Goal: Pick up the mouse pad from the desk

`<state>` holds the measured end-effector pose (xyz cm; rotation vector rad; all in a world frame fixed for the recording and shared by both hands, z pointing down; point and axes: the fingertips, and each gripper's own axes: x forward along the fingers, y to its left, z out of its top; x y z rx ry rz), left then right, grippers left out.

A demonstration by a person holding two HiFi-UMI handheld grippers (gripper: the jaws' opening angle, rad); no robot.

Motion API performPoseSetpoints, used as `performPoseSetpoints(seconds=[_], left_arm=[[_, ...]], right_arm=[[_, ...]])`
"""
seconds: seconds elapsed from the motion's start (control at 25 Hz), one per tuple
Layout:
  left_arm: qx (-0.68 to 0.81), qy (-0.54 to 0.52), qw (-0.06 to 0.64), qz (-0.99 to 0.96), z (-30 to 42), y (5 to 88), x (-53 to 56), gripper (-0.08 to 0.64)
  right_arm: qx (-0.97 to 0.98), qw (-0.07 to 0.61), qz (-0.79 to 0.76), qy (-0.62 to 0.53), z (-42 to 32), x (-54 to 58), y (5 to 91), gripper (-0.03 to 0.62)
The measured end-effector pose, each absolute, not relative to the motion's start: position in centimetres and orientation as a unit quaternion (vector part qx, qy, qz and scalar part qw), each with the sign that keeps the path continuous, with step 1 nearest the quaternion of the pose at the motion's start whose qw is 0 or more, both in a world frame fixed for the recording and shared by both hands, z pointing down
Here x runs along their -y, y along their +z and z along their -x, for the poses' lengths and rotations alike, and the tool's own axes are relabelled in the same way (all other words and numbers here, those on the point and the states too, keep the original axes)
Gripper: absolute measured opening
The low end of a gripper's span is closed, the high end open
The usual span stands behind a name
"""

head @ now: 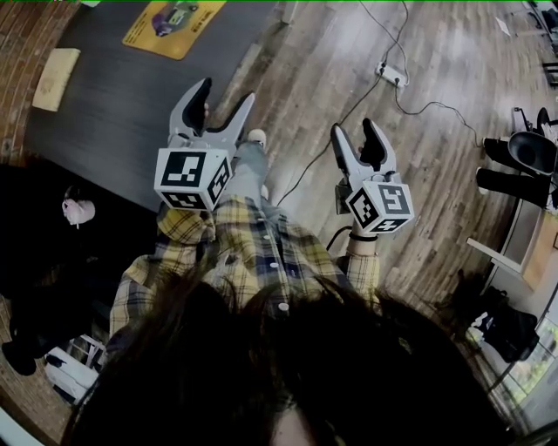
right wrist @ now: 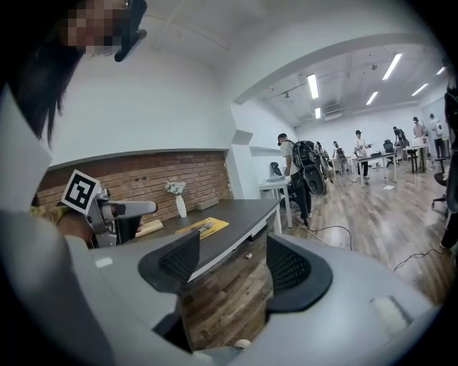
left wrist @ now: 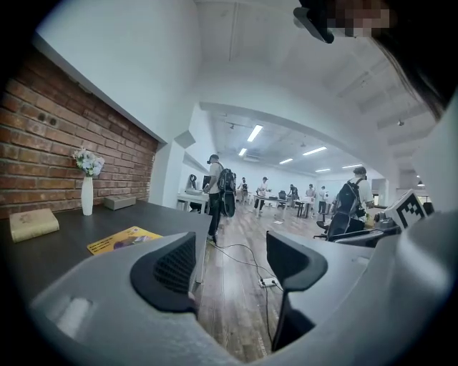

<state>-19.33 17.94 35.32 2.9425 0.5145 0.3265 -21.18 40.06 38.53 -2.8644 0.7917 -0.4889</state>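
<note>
The yellow mouse pad (head: 174, 22) lies flat on the dark desk (head: 113, 104), far ahead of both grippers. It shows low and left in the left gripper view (left wrist: 123, 239) and beyond the jaws in the right gripper view (right wrist: 202, 228). My left gripper (head: 225, 94) hovers over the desk's near corner, open and holding nothing (left wrist: 230, 261). Out over the wooden floor to the desk's right, my right gripper (head: 354, 131) is open too, and between its jaws only the desk edge and floor appear (right wrist: 232, 268).
A tan book (head: 55, 78) lies at the desk's left by the brick wall, with a white vase of flowers (left wrist: 86, 193) behind it. A power strip (head: 392, 74) and its cable cross the floor. Office chairs (head: 523, 157) stand at the right. People (left wrist: 218, 189) stand far off.
</note>
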Motion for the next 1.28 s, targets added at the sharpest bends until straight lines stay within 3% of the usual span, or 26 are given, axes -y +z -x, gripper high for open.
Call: performPoseSetpoints(seconds=[0.72, 1.28], left_arm=[[-0.096, 0.090, 0.089, -0.987, 2.0, 36.2, -7.7, 0.347], [-0.023, 0.112, 0.130, -0.985, -0.7, 39.1, -0.7, 0.405]], right_arm=[[-0.336, 0.032, 0.928, -0.160, 0.8, -29.5, 37.4, 0.322], [-0.440, 0.005, 0.877, -0.192, -5.5, -19.1, 38.2, 0.377]])
